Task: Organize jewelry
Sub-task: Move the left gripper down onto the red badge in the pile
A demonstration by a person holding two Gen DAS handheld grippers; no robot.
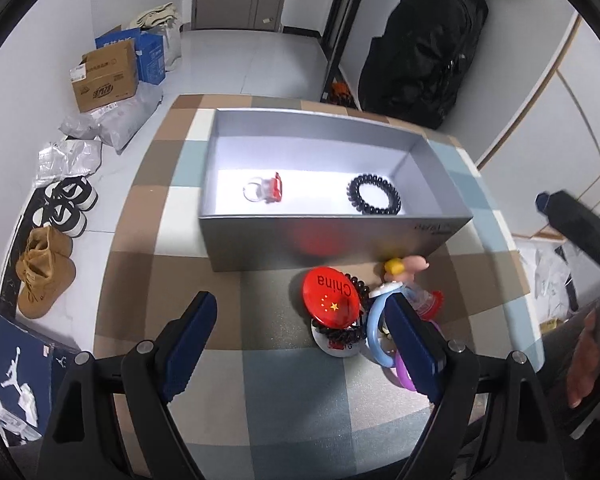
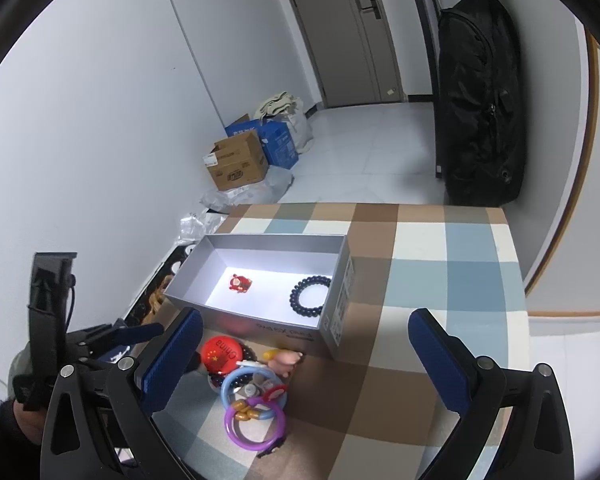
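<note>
Hidden: purple ring [image 1: 404, 376] mostly behind L gripper [image 1: 300, 344] finger; pile detail blurry.
Box [image 1: 332, 240]: on table, long axis left-right; holds black coil [image 1: 374, 194] and red ring [image 1: 264, 189], maybe a toy.
Pile: red badge [image 1: 332, 298] just before box.
L gripper: fingers apart, empty.
R gripper [image 2: 306, 364]: fingers apart, empty.

Red badge [image 1: 332, 299], grey box [image 1: 324, 244], checked tablecloth [image 1: 284, 392].

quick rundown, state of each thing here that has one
grey box: open, no lid
toy ring: inside box
black hair tie: inside box
red badge: outside box, on the pile
purple ring: outside box
left gripper: open, empty
right gripper: open, empty
</note>
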